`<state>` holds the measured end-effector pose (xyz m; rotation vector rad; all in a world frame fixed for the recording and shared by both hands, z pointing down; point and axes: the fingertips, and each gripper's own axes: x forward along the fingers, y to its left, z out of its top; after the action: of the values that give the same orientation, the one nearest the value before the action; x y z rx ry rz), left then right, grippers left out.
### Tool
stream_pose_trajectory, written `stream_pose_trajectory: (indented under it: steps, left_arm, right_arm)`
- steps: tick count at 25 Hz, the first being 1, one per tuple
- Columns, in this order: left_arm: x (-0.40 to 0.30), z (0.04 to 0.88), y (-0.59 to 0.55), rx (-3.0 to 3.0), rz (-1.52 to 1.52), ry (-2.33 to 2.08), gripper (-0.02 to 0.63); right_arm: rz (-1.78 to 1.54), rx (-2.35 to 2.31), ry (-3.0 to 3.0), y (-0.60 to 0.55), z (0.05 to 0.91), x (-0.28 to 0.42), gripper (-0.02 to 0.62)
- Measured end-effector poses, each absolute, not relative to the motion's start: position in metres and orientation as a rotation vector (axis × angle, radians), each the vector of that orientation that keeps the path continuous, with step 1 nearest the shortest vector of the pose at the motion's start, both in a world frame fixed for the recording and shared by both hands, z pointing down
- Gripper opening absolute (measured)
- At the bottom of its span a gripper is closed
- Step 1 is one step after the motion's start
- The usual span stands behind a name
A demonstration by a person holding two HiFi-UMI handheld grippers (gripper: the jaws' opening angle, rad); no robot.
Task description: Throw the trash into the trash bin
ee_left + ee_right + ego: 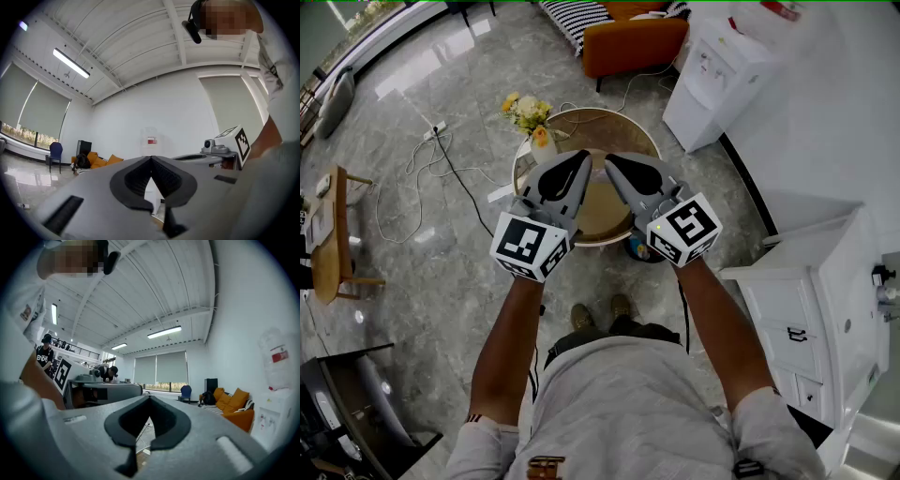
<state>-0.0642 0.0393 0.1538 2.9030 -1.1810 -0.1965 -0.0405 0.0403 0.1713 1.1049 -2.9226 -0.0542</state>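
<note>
Here, at the far left of the head view, a wooden stool [337,234] stands on the grey floor [441,281]. Further in lies a power strip [437,128] with loose cables. Flowers [528,114] sit at the left rim of a round table [619,127].

The person holds both grippers out side by side over that table, tips nearly touching each other. The left gripper [586,155] has its jaws pressed together at the tips with nothing between them. Its own view [151,159] shows the same: the tips meet, with only the room seen through the gap behind them. The right gripper [609,159] is just beside it, and its jaws are likewise closed tip to tip and empty [149,398].

A dark round bin [637,249], as it seems, stands on the floor at the table's near edge. It is partly covered by the right gripper's marker cube [684,228]. The trash itself cannot be picked out in any view.

Beyond the table stands an orange sofa [633,42]. To its right are a white water dispenser [717,75] and, nearer, a white cabinet [825,309] against the wall.
</note>
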Motion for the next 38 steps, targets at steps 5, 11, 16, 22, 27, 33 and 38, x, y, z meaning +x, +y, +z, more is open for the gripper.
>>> stream_pose_trajectory:
  steps: [5, 11, 16, 22, 27, 33, 38]
  left_arm:
    - [-0.068, 0.156, 0.036, 2.907, -0.202, -1.169, 0.0]
    - [-0.079, 0.161, 0.033, 2.905, -0.213, -1.152, 0.0]
    - [-0.092, 0.164, 0.028, 2.912, -0.218, -1.133, 0.0]
    - [-0.102, 0.177, 0.025, 2.92, -0.232, -1.096, 0.0]
    - [-0.1, 0.19, 0.015, 2.912, -0.217, -1.1, 0.0]
    - [-0.095, 0.21, -0.005, 2.888, -0.17, -1.153, 0.0]
    - [-0.086, 0.231, -0.029, 2.86, -0.119, -1.219, 0.0]
  right_arm:
    - [-0.053, 1.094, -2.931, 0.038, 0.172, -0.048, 0.0]
    - [-0.06, 1.122, -2.938, 0.035, 0.172, -0.054, 0.0]
    - [-0.068, 1.155, -2.915, 0.028, 0.175, -0.063, 0.0]
    - [-0.072, 1.179, -2.879, 0.024, 0.183, -0.066, 0.0]
    - [-0.081, 1.145, -2.862, 0.017, 0.197, -0.067, 0.0]
    - [-0.084, 1.074, -2.85, -0.002, 0.221, -0.056, 0.0]
    - [-0.123, 0.988, -2.844, -0.024, 0.239, -0.043, 0.0]
